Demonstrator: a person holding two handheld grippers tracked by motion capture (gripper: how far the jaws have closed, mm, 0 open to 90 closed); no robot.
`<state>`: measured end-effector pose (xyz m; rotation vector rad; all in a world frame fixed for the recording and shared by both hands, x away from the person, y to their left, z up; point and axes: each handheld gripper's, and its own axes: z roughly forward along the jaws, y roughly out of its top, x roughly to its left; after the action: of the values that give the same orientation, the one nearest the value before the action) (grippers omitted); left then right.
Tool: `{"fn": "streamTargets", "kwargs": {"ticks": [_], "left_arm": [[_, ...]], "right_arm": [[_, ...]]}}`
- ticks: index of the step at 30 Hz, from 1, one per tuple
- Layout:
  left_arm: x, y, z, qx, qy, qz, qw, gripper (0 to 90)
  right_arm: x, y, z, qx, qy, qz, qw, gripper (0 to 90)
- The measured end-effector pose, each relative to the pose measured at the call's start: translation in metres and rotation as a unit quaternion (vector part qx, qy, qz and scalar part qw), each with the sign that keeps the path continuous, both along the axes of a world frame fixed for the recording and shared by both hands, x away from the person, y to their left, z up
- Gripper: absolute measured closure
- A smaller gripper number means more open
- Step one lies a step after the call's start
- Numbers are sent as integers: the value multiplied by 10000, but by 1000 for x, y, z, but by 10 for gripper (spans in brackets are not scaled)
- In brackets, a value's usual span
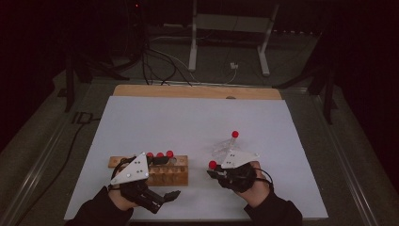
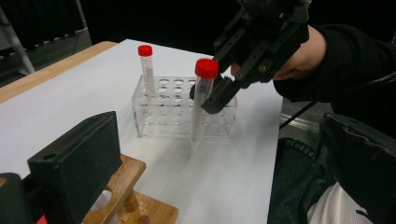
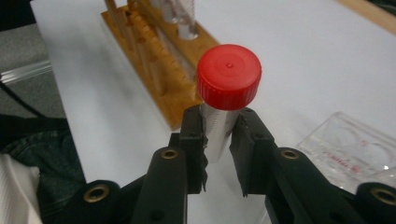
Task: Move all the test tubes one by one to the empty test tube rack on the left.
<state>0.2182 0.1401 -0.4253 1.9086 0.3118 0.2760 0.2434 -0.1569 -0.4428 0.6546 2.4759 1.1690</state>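
Between the wooden rack (image 1: pixel 155 170) and the clear rack (image 2: pixel 184 107), my right gripper (image 3: pixel 219 140) pinches a red-capped tube (image 3: pixel 223 102) just below its cap, upright above the white table (image 1: pixel 188 122). Left gripper (image 1: pixel 162 197) beside the wooden rack, jaws spread, nothing between them.

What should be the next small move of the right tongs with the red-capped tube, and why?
Probably carry the tube over an open hole of the clear rack and lower it. The right tongs are shut on it just below its red cap, it hangs upright at the rack's near side, and one capped tube already stands there.
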Motion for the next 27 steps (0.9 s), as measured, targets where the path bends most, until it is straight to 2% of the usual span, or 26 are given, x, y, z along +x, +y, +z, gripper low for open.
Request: {"fn": "streamTargets", "kwargs": {"ticks": [11, 15, 20, 21, 27], "left_arm": [[-1, -19, 0, 53, -1, -247, 9997, 15], [-1, -28, -2, 163, 28, -399, 9991, 15], [1, -37, -4, 153, 19, -448, 9989, 22], [2, -38, -4, 122, 26, -454, 9989, 48], [4, -50, -6, 152, -23, -542, 9984, 78]], "right_arm": [[-9, 9, -8, -138, 129, 190, 9996, 754], [-11, 12, -11, -171, 156, 267, 9994, 754], [-13, 13, -10, -164, 165, 303, 9993, 754], [-13, 13, -10, -166, 168, 303, 9993, 754], [-14, 14, -10, -142, 184, 357, 9991, 754]]}}
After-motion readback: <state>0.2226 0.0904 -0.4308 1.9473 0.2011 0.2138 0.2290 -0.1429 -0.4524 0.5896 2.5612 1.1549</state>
